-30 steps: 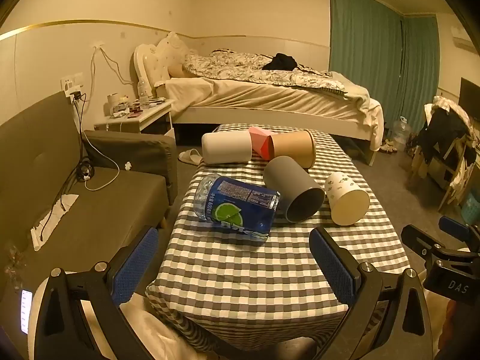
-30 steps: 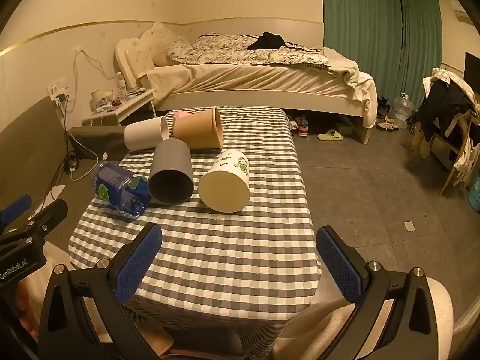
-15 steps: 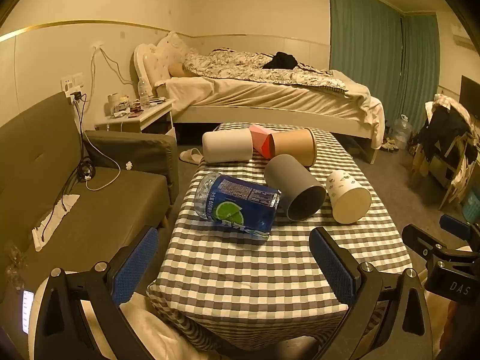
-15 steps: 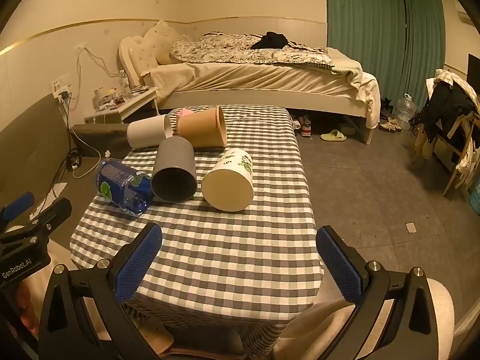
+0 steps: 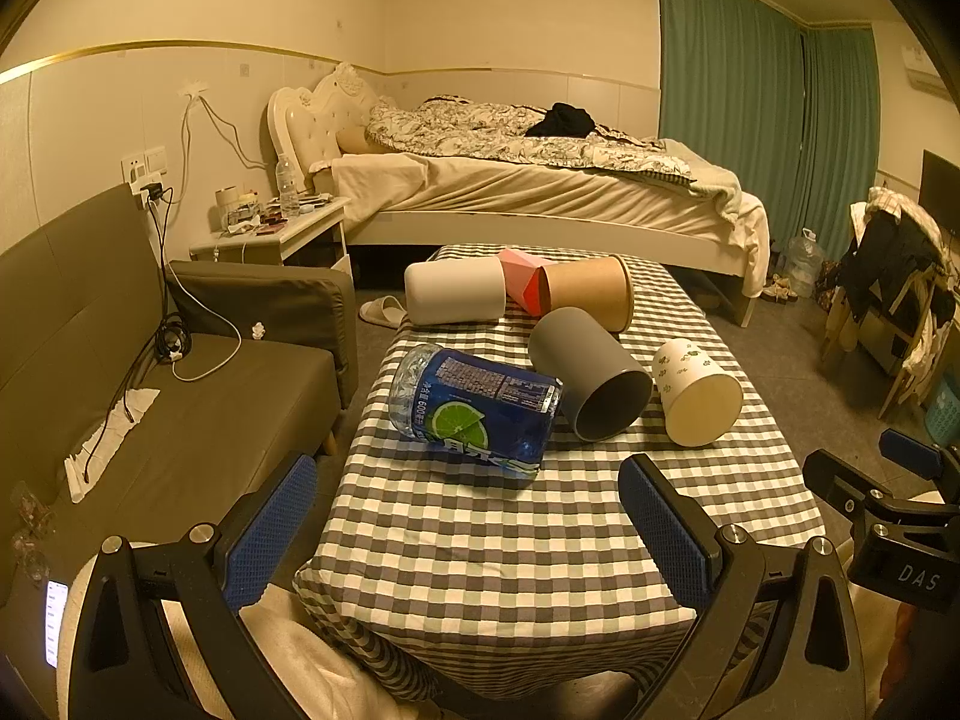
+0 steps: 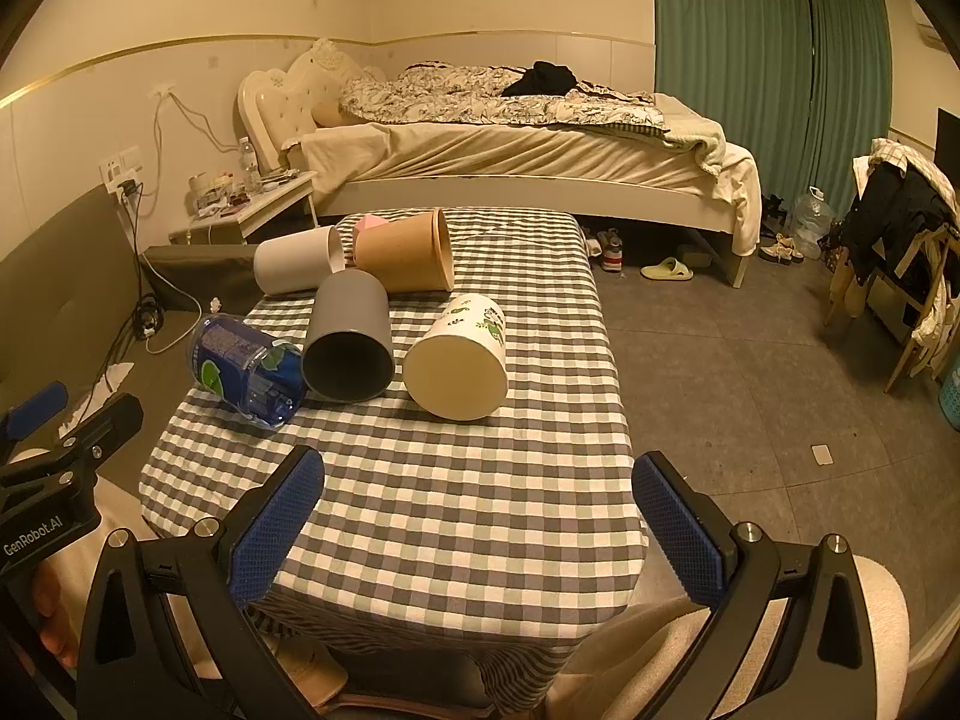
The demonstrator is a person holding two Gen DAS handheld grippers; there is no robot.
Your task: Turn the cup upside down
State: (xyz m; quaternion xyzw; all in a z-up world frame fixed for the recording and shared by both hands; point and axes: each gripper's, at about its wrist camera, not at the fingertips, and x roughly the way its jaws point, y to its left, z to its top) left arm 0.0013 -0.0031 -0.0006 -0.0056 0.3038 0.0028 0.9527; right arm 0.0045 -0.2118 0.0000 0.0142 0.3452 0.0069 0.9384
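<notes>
Several cups lie on their sides on the checked table (image 5: 510, 552) (image 6: 456, 516). A grey cup (image 5: 591, 381) (image 6: 349, 336) points its mouth at me. Right of it lies a white leaf-print paper cup (image 5: 699, 391) (image 6: 461, 357). Behind are a brown paper cup (image 5: 591, 293) (image 6: 405, 252) and a white cup (image 5: 455, 298) (image 6: 294, 267). My left gripper (image 5: 468, 531) is open and empty at the table's near edge. My right gripper (image 6: 477, 528) is open and empty there too, short of the leaf-print cup.
A blue-labelled plastic bottle (image 5: 474, 414) (image 6: 246, 372) lies left of the grey cup. A pink box (image 5: 525, 285) sits behind the cups. A dark sofa (image 5: 150, 420) stands left, a bed (image 5: 540, 186) behind, a cluttered chair (image 6: 900, 240) at right.
Both grippers have shifted slightly forward toward the table. Nothing on the table has moved.
</notes>
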